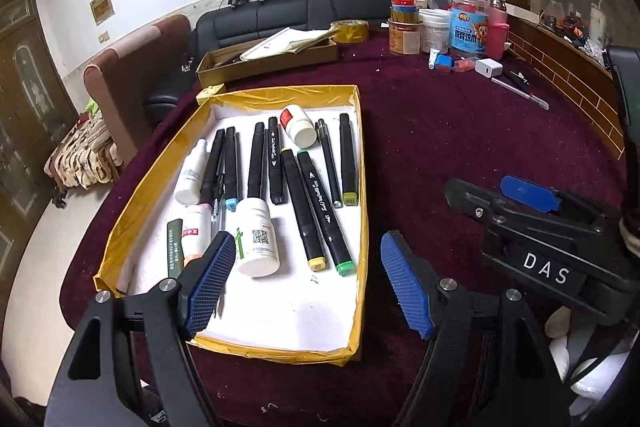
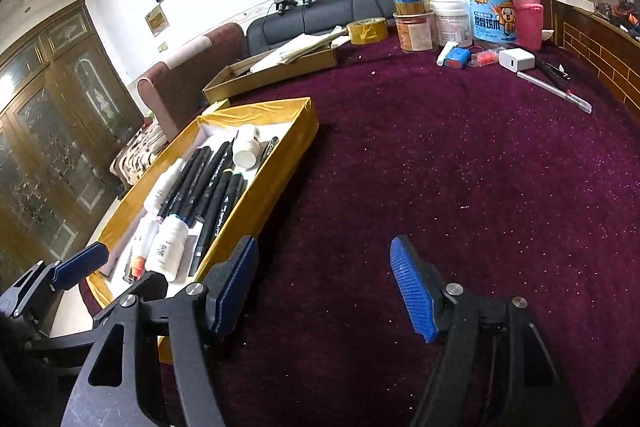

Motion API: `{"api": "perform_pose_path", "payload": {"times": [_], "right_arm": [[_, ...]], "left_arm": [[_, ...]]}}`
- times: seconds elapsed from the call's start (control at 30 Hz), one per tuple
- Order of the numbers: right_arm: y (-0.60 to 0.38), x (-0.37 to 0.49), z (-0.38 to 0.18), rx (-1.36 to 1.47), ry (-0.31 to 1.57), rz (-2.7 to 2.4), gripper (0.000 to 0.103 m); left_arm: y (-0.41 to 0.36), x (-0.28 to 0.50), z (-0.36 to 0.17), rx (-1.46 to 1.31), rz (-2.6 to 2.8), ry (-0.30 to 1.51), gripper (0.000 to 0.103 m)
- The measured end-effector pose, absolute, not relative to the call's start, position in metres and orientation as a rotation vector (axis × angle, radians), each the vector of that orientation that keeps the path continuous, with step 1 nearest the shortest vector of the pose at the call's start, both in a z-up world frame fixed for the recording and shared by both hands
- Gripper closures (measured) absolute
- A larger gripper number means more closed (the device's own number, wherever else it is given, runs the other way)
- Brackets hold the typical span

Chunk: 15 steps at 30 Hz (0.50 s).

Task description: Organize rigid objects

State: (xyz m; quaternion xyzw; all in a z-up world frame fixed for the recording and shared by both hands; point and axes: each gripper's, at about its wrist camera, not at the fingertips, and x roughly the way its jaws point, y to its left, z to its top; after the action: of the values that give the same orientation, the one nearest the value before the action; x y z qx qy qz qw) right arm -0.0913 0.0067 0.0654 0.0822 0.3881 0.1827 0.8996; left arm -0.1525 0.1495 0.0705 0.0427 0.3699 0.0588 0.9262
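A yellow-rimmed tray (image 1: 362, 187) with a white floor sits on the maroon tablecloth. It holds several black markers (image 1: 304, 203), small white bottles (image 1: 258, 241) and a pen. My left gripper (image 1: 308, 283) is open and empty, low over the tray's near right part. My right gripper (image 2: 324, 287) is open and empty over bare cloth, to the right of the tray (image 2: 276, 183). The right gripper also shows in the left wrist view (image 1: 520, 195). The left gripper shows at the lower left of the right wrist view (image 2: 76, 267).
At the back stand a flat cardboard box (image 1: 272, 61), a tape roll (image 1: 350, 31), jars and tubs (image 1: 466, 19), a white charger (image 1: 489, 68) and a pen (image 1: 520, 91). A dark sofa and a brown chair are behind the table. Maroon cloth (image 2: 460, 167) spreads to the right.
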Motion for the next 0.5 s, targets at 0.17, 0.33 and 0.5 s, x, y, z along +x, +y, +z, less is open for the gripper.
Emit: {"api": "perform_pose_path", "payload": {"times": [0.17, 0.33, 0.5], "right_arm": [[0.013, -0.091, 0.062, 0.154, 0.816, 0.379, 0.039], [0.020, -0.089, 0.059, 0.142, 0.835, 0.376, 0.039], [0.025, -0.088, 0.056, 0.130, 0.846, 0.370, 0.039]], "left_arm": [[0.155, -0.150, 0.067, 0.065, 0.114, 0.771, 0.028], [0.162, -0.150, 0.063, 0.047, 0.112, 0.781, 0.028], [0.168, -0.149, 0.059, 0.031, 0.109, 0.787, 0.028]]}}
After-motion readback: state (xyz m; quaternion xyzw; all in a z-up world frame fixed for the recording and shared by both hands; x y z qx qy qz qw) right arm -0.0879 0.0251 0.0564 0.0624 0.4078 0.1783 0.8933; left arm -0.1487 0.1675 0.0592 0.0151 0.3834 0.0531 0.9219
